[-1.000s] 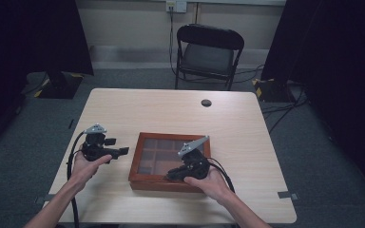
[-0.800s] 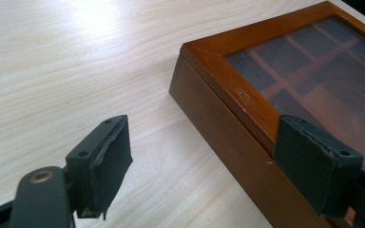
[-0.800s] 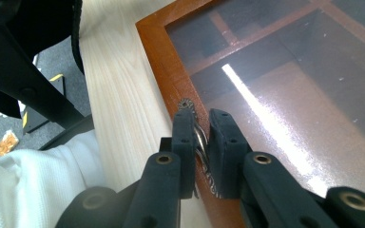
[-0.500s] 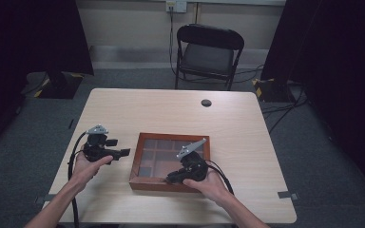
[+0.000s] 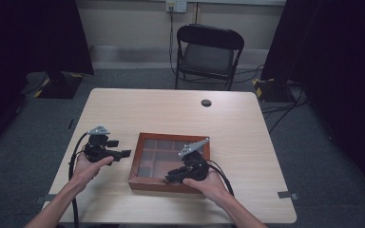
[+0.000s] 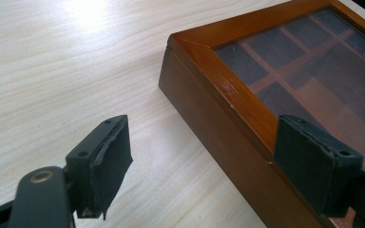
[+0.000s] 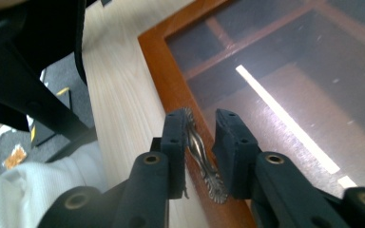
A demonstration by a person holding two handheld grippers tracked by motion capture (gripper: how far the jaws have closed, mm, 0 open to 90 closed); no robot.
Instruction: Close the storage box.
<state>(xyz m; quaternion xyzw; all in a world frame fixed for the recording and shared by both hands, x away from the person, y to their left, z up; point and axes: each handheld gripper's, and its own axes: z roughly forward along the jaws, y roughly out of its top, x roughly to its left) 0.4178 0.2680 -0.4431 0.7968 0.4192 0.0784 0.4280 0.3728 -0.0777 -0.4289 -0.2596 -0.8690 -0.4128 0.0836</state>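
My left tool (image 5: 123, 154) sits in my left hand (image 5: 89, 166) near the surface's left edge, jaws spread wide. My right tool (image 5: 170, 176), toward the near edge, has its jaws narrowly parted.

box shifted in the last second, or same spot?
Yes, slightly. In the high view the wooden box has slid left toward the left gripper, judged against the table edges; right gripper sits at its handle.

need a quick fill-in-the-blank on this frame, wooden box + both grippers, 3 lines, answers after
1. The right gripper has its jaws on either side of the box's small metal ____.
2. The wooden box has a lid with a ____ pane, with dividers visible beneath it.
3. The left gripper has its jaws ____, one over the table, one over the lid.

Missing words: handle; glass; open
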